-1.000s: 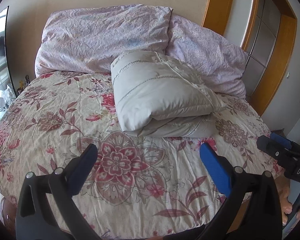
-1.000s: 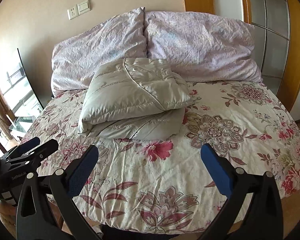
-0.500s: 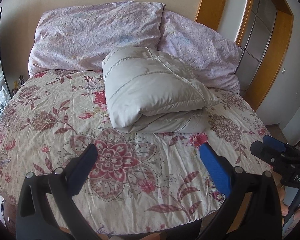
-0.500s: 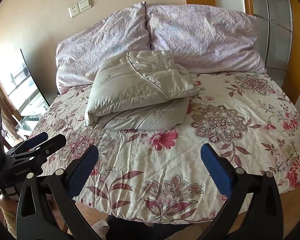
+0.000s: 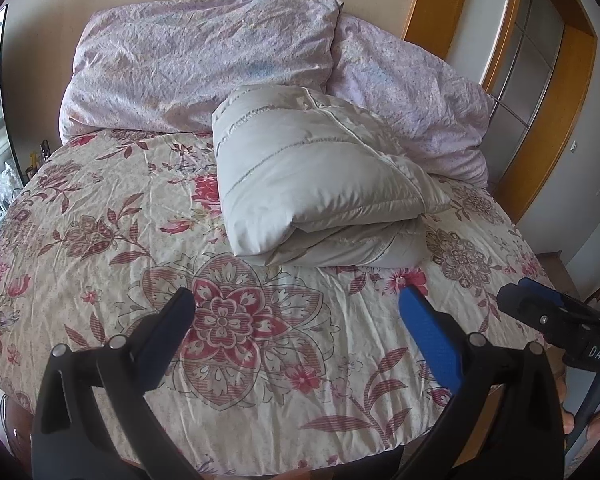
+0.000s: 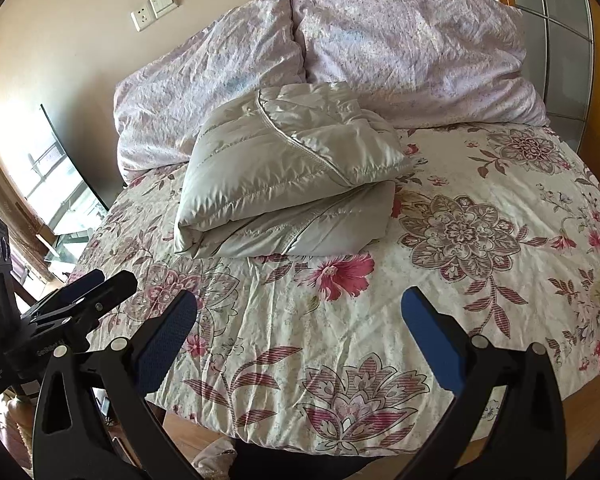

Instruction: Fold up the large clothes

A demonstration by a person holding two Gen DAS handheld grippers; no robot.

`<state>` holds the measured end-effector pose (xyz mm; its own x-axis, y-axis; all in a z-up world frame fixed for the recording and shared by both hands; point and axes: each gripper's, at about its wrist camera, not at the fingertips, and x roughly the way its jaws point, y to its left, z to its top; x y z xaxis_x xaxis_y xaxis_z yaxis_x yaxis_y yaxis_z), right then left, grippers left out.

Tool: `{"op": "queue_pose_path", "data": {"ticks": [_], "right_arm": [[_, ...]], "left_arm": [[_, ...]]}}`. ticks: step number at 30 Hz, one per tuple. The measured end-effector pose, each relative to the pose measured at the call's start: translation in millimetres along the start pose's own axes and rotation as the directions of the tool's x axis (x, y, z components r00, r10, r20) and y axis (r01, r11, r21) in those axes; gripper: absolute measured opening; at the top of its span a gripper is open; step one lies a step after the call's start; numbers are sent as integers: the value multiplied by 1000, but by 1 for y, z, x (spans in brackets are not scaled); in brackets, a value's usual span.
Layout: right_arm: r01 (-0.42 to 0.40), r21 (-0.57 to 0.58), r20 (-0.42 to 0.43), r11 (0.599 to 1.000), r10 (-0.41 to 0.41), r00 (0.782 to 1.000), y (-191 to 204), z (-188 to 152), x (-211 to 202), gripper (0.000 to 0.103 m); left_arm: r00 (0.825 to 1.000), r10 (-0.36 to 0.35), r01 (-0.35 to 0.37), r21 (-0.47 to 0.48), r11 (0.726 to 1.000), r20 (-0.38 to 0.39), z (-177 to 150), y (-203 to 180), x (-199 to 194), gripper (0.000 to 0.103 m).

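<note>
Left wrist view is showing the jacket [image 5: 320,184] lying folded against the pillows [image 5: 204,64], seemingly finished; both grippers [image 5: 296,316] [image 6: 298,320] are hanging spread wide, empty, near the bed [image 5: 100,240] edge.

A home bedroom: floral-covered bed [image 5: 100,240], two pillows [image 5: 200,60].

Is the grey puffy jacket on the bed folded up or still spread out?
Folded. The jacket lies as a compact bundle with stacked layers on the floral bedspread, by the pillows; neither claw touches it.
</note>
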<state>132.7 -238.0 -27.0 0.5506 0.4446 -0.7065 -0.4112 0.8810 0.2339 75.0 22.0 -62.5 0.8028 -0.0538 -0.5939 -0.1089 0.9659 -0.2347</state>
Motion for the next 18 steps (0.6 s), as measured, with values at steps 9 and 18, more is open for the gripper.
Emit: {"op": "queue_pose_path", "data": {"ticks": [9,18], "right_arm": [[6,9,-5,1000,-6,1000,-3,0,2,102],[11,12,-5,1000,-11,1000,-5,1,3,102]], "left_arm": [[1000,-7,7,6,1000,-2,-1,-3,2,101],[1000,-8,8,7,1000,-2,-1,-3,3,101]]}}
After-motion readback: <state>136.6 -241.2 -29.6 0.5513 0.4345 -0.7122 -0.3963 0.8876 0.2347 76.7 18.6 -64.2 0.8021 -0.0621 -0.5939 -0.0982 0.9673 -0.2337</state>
